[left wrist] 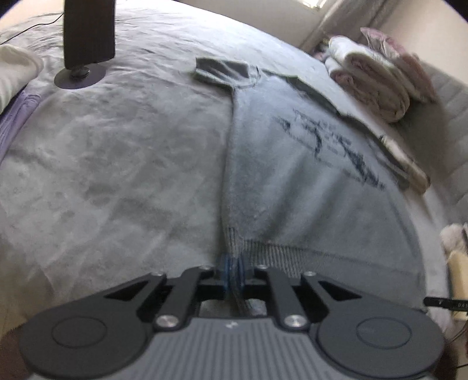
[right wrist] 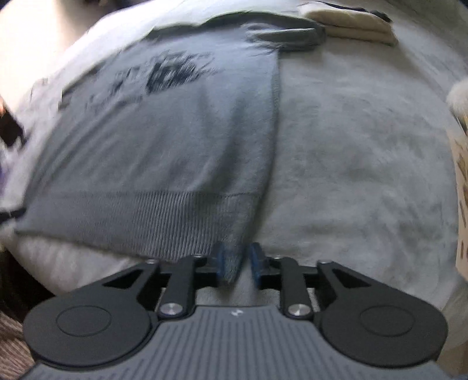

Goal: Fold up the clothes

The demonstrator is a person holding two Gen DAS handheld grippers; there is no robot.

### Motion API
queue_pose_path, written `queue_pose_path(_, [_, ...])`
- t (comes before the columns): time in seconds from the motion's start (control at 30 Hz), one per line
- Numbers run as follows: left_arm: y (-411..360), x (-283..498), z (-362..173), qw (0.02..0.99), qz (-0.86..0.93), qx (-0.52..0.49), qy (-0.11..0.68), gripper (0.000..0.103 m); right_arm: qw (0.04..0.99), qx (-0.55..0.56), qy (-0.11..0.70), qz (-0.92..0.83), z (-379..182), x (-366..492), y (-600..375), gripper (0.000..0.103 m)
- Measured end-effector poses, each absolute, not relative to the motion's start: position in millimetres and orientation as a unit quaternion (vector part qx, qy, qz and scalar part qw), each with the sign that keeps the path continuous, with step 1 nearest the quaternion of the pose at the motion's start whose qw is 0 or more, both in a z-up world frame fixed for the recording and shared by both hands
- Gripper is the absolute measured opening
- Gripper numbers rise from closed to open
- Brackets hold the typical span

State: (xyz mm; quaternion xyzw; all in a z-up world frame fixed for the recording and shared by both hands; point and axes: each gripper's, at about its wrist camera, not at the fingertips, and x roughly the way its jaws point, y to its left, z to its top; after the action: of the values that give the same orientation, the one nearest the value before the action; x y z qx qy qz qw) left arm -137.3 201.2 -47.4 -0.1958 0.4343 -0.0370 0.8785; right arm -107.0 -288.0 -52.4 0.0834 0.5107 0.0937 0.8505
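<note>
Grey knit sweater (left wrist: 307,181) lies flat on the bed, over a pale grey fleece blanket (left wrist: 117,163); dark printed graphic (left wrist: 330,146) across the chest, ribbed hem (left wrist: 280,251) nearest the grippers, collar end farthest away w/ a dark sleeve (left wrist: 222,71) folded across the top; the garment's already folded lengthwise, one long straight edge running from hem up to neck.

Left gripper (left wrist: 233,273): blue pads nearly together, clamped on the hem corner at the sweater's left edge; fabric bunches btwn the pads and runs down under the gripper body.

Right gripper (right wrist: 237,263): jaws apart; the other hem corner (right wrist: 231,263) sits btwn them, lying against the left blue pad (right wrist: 220,263), w/ a clear gap to the right pad (right wrist: 256,263); so not pinched, just loose in the opening. Right wrist view is quite blurred.

Around it: a stack of folded pinkish-white bedding or towels (left wrist: 377,84) near the far right of the bed, touching nothing of the sweater as far as I can tell; a folded cream item (right wrist: 348,23) just beside the collar end; a black stand w/ round base (left wrist: 80,76) on the blanket at far left, well apart from the sweater; a white pillow (left wrist: 17,73) at the left edge; purple sheet (left wrist: 17,117) showing under the blanket there.
</note>
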Motion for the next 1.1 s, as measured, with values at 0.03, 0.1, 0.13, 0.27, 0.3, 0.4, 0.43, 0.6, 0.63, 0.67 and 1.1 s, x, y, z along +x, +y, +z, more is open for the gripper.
queue_pose_path(0.03, [202.3,-138.1,-43.8,0.884,-0.032,-0.191,0.426,0.017,0.853,0.102,0.504,0.092,-49.8,-107.2,-295.9,0.033])
queue_pose_path(0.1, [203.2,-139.0,-36.5,0.894,-0.029,-0.182,0.408,0.019,0.857,0.132,0.491,0.085,-47.4,-106.8,-310.0,0.033])
queue_pose_path(0.13, [203.6,-138.5,-33.6,0.898,-0.03,-0.18,0.401,0.023,0.858,0.147,0.485,0.082,-47.0,-106.5,-316.4,0.033])
queue_pose_path(0.27, [200.4,-125.3,-32.7,0.897,-0.03,-0.186,0.399,0.026,0.845,0.228,0.476,0.083,-59.1,-99.2,-329.1,0.033])
queue_pose_path(0.3, [199.0,-122.3,-34.5,0.896,-0.027,-0.185,0.402,0.026,0.838,0.25,0.477,0.085,-65.8,-96.9,-328.8,0.034])
queue_pose_path(0.4, [190.2,-115.9,-41.7,0.895,-0.019,-0.164,0.415,0.026,0.842,0.248,0.472,0.083,-71.2,-97.6,-323.0,0.03])
queue_pose_path(0.43, [187.9,-115.1,-43.3,0.894,-0.019,-0.158,0.419,0.026,0.846,0.234,0.471,0.082,-69.4,-98.9,-320.0,0.022])
queue_pose_path(0.6, [181.7,-109.6,-39.5,0.893,0.0,-0.125,0.433,0.028,0.854,0.205,0.474,0.066,-60.0,-102.8,-319.5,0.026])
queue_pose_path(0.63, [180.3,-108.7,-34.9,0.896,0.0,-0.118,0.428,0.032,0.858,0.198,0.47,0.063,-56.8,-103.9,-318.5,0.031])
queue_pose_path(0.67, [178.8,-107.5,-30.2,0.9,0.0,-0.112,0.421,0.033,0.862,0.191,0.465,0.061,-53.4,-103.7,-316.5,0.031])
queue_pose_path(1.1, [118.7,-20.6,-4.0,0.938,-0.056,-0.094,0.329,0.061,0.908,0.138,0.387,0.085,-38.5,-12.1,-235.8,0.039])
